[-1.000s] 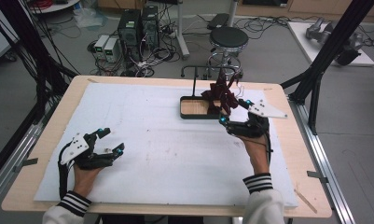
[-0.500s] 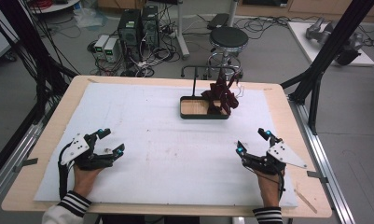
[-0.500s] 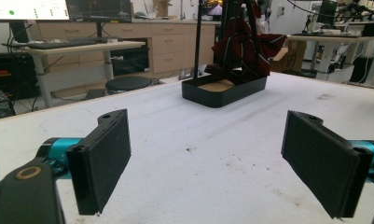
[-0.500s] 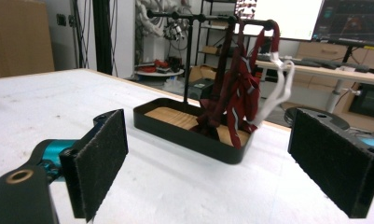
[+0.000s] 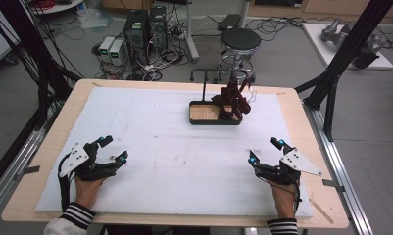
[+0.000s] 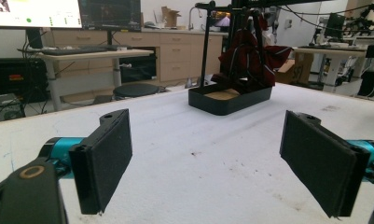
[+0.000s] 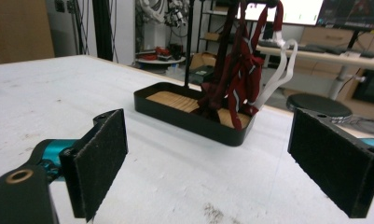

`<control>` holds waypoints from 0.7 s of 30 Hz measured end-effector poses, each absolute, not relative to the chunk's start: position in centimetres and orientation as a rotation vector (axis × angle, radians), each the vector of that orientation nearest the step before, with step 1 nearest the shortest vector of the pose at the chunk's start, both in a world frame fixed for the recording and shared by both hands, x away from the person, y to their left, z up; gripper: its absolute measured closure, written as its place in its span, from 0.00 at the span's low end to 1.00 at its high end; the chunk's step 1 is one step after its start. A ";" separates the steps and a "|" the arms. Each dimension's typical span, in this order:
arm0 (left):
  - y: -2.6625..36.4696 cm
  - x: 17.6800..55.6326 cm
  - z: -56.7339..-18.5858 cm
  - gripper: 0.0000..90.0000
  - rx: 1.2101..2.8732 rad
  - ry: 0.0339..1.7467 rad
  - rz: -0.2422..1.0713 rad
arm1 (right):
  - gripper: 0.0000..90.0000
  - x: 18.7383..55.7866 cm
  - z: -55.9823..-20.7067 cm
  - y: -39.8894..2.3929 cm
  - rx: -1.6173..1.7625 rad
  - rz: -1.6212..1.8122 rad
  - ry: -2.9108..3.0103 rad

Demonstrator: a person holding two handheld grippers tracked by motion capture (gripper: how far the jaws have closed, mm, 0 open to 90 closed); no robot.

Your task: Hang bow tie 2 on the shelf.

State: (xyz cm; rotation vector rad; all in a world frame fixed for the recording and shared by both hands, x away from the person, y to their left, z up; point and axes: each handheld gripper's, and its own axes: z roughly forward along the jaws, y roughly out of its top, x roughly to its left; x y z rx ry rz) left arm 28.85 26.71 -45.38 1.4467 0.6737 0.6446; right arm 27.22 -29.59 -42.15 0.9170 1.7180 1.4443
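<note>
Both the left gripper [image 5: 111, 149] and right gripper [image 5: 265, 150] sit wide open and empty, and that dark red strap bundle [image 5: 233, 100] draped on the black tray stand [image 5: 200, 120] looks soft and light, so I'd pinch a hanging loop.

Grey floor, black stool [image 5: 240, 40], computer towers [image 5: 145, 30], tangled cables.
</note>
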 end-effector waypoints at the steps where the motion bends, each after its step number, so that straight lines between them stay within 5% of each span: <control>1: 26.7 28.8 -45.4 0.19 1.446 0.674 0.644 | 0.12 27.2 -42.2 -29.6 0.921 1.439 1.727; 21: 26.7 28.8 -45.4 0.19 1.443 0.680 0.651 | 0.12 25.9 -45.3 -29.8 0.905 1.468 1.606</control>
